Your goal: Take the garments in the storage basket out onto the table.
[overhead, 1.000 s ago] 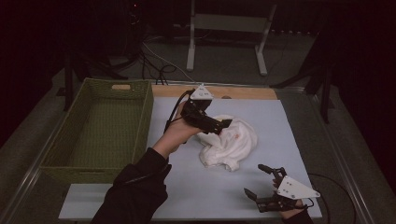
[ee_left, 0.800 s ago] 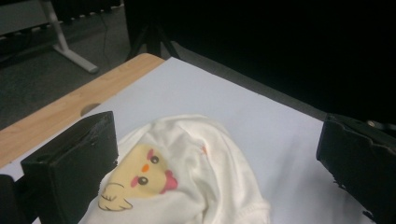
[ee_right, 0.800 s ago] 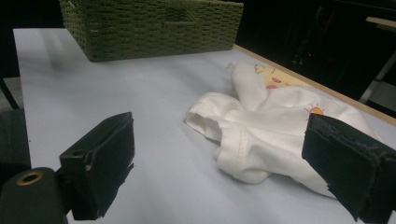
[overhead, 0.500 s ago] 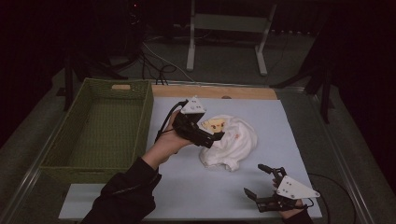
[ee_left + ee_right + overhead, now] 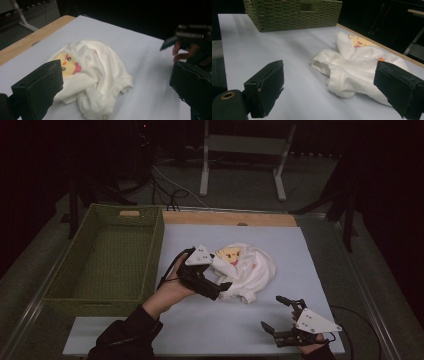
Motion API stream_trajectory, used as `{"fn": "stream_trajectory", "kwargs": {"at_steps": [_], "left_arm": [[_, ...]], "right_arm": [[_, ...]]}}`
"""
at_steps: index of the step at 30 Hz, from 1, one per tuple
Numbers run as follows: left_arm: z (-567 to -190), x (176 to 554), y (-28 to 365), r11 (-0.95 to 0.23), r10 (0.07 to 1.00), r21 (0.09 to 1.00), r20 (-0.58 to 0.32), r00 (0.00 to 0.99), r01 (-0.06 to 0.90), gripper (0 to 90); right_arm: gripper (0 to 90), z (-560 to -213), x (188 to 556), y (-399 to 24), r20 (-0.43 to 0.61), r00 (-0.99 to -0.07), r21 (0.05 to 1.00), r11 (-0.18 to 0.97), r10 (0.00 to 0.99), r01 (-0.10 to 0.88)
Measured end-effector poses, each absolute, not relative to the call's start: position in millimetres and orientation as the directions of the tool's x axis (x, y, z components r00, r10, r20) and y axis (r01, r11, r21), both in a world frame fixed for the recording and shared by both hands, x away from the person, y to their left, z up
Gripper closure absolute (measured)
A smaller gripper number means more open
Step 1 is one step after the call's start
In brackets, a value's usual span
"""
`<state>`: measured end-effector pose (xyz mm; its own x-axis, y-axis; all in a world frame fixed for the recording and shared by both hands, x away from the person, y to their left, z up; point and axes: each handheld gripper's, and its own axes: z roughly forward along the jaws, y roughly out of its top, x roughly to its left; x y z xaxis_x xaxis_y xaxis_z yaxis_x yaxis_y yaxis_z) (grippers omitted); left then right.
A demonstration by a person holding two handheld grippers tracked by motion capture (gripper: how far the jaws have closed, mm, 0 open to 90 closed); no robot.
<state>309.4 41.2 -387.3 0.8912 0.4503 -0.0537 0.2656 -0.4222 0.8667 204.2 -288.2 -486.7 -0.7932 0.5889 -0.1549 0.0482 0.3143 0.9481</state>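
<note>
The left gripper is right at the crumpled white baby shirt, fingers spread wide. The right gripper, also spread, waits farther off.

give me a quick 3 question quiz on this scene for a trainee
1. True or false: the white garment lies inside the green basket.
2. Which gripper is next to the garment? A) left gripper B) right gripper
3. Fill in: the print on the garment shows a yellow ____ with an orange beak.

Key:
1. False. It lies crumpled on the pale table, to the right of the basket.
2. A. Its jaws stand open at the garment's near left edge, while the right gripper waits open near the table's front corner.
3. Chick face.
</note>
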Motion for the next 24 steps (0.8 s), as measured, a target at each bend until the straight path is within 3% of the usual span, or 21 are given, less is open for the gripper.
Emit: {"fn": "stream_trajectory", "kwargs": {"at_steps": [24], "left_arm": [[-450,246,80,-0.524,0.407,0.801,-0.062,0.911,0.289,0.1]], "right_arm": [[9.5,-486,204,-287,-0.168,-0.791,0.946,0.322,0.588,0.038]]}}
